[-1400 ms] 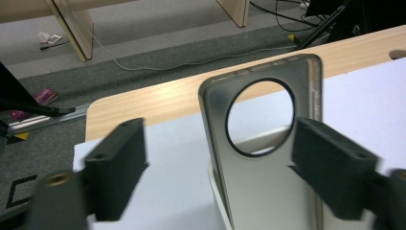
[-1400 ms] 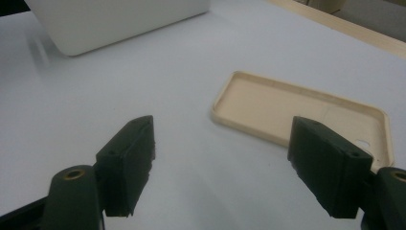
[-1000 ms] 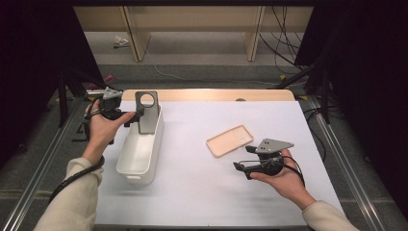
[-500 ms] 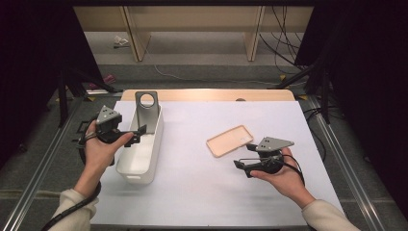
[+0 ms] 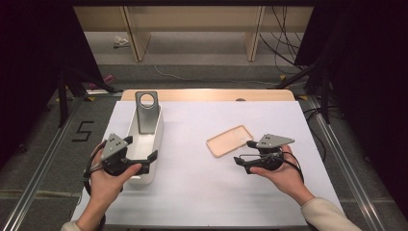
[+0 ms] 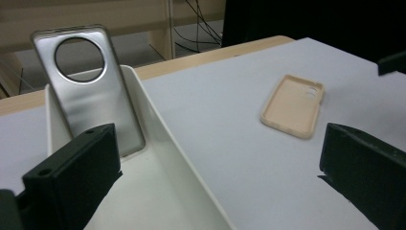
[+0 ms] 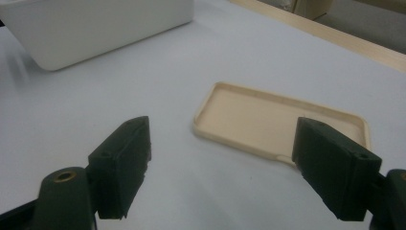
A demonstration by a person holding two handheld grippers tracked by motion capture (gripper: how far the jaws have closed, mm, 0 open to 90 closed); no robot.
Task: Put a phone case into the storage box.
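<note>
Left gripper, jaws apart and empty, was held level over the white tray's near end; right gripper, jaws likewise spread, pointed at the beige phone case lying flat just beyond; a grey phone leaned upright at the tray's far end.

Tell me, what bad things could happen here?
The grey phone case only leans against the far wall of the white bin, so a bump from the open left gripper, right at the bin, might tip it. The open right gripper may just push the flat beige case along the smooth table.
</note>
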